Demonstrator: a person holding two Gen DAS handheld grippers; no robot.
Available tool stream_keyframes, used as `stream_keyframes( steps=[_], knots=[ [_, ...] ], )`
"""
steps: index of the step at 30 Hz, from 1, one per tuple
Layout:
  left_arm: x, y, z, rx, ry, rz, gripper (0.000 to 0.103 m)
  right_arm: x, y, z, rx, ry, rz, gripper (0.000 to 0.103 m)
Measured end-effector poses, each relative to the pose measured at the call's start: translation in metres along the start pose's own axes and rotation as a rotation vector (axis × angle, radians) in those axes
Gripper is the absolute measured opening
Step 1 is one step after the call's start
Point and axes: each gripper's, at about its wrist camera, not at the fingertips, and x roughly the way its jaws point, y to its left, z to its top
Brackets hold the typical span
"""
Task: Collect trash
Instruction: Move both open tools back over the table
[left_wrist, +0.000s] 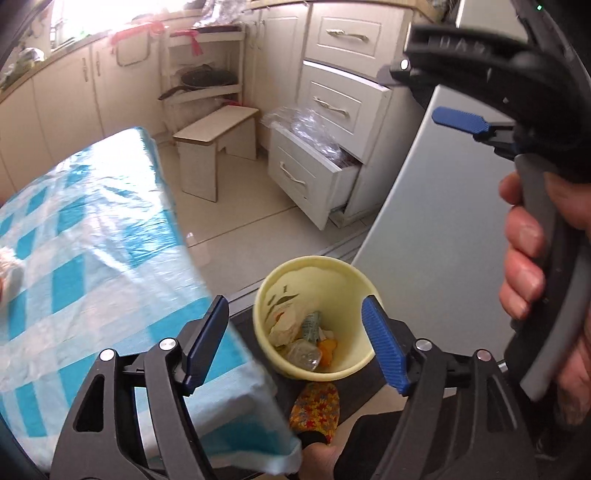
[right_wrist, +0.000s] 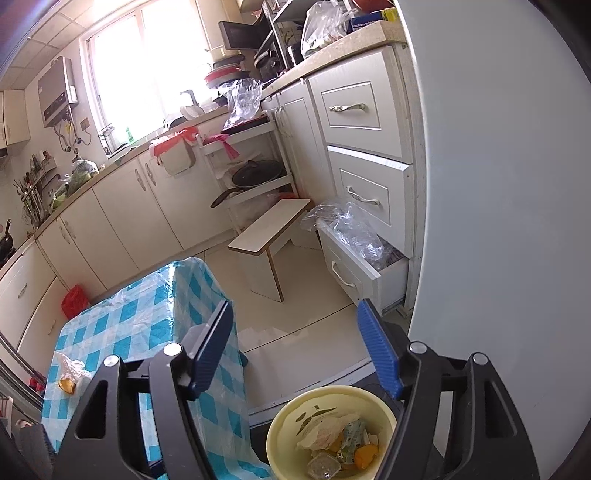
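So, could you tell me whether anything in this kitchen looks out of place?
Yes: the bottom drawer hangs open with clear plastic bags spilling over it, and crumpled trash lies on the checked tablecloth.

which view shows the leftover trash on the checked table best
The right wrist view: the crumpled white wrapper and orange scrap lie sharp and whole on the checked table. The left wrist view catches only a blurred white bit at its left edge.

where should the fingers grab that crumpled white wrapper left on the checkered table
Grip the crumpled white wrapper across its raised, bunched top, coming from above: it lies low on the checkered table, near the edge, beside an orange scrap, so a side approach would probably just push it.
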Motion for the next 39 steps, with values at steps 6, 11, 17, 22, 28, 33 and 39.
stream_keyframes(
  steps=[6,11,17,22,28,33,39],
  knots=[
    [-0.036,0.04,-0.012,-0.06,-0.04,0.065,0.073,0.008,0.03,-0.002,-0.064,0.003,0.032,0.07],
    [-0.057,0.07,-0.018,-0.102,-0.071,0.11,0.074,0.013,0.061,-0.004,-0.127,-0.011,0.076,0.072],
    [-0.076,0.106,-0.03,-0.161,-0.087,0.146,0.075,0.02,0.095,-0.008,-0.191,-0.018,0.124,0.072],
    [-0.086,0.129,-0.039,-0.211,-0.093,0.169,0.075,0.027,0.119,-0.013,-0.232,-0.004,0.144,0.072],
    [-0.093,0.156,-0.044,-0.26,-0.105,0.2,0.075,0.031,0.137,-0.02,-0.256,0.01,0.157,0.072],
    [-0.099,0.17,-0.05,-0.29,-0.114,0.222,0.076,0.035,0.145,-0.021,-0.241,0.031,0.188,0.072],
    [-0.104,0.181,-0.052,-0.308,-0.119,0.24,0.076,0.042,0.166,-0.024,-0.233,0.058,0.233,0.072]
  ],
)
